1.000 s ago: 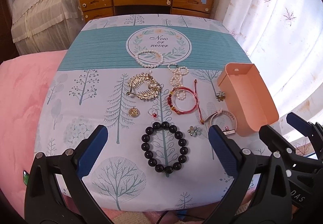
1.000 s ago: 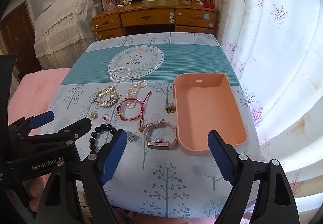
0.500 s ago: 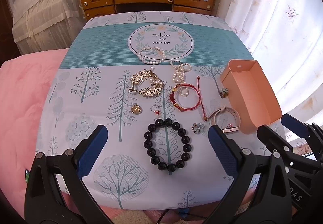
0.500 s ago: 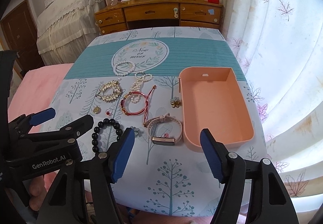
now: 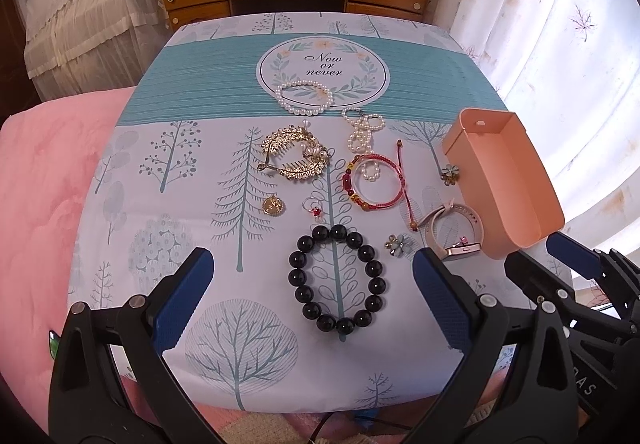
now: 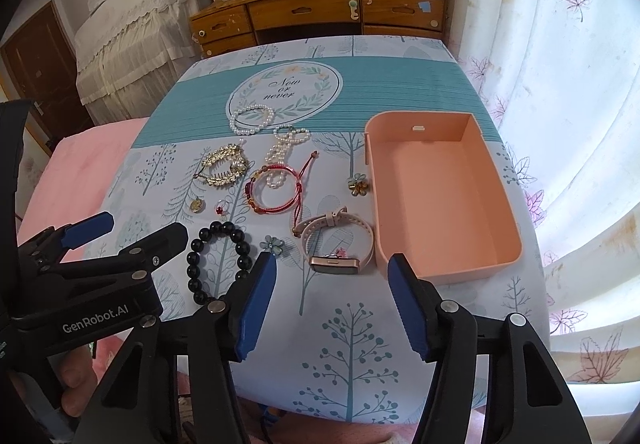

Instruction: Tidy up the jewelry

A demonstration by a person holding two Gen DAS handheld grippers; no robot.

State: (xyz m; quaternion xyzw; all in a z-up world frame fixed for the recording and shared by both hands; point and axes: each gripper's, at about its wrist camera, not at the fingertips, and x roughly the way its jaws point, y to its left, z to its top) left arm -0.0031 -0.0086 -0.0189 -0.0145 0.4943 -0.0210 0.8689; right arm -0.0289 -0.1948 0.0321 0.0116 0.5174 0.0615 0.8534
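Jewelry (image 6: pixel 272 180) on cloth; L gripper (image 5: pixel 312 284) wide apart, R gripper (image 6: pixel 332 276) closing, both empty.

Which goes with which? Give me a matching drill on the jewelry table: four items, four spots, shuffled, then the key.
Items
1. black bead bracelet
2. pink watch
3. white pearl bracelet
4. peach box

Places
A. on the edge of the round "Now or never" print
B. right side of the table, nothing inside
C. close beside the box's near left corner
D. nearest the left gripper, in front of its open jaws

Pairs: 1-D, 2-C, 3-A, 4-B
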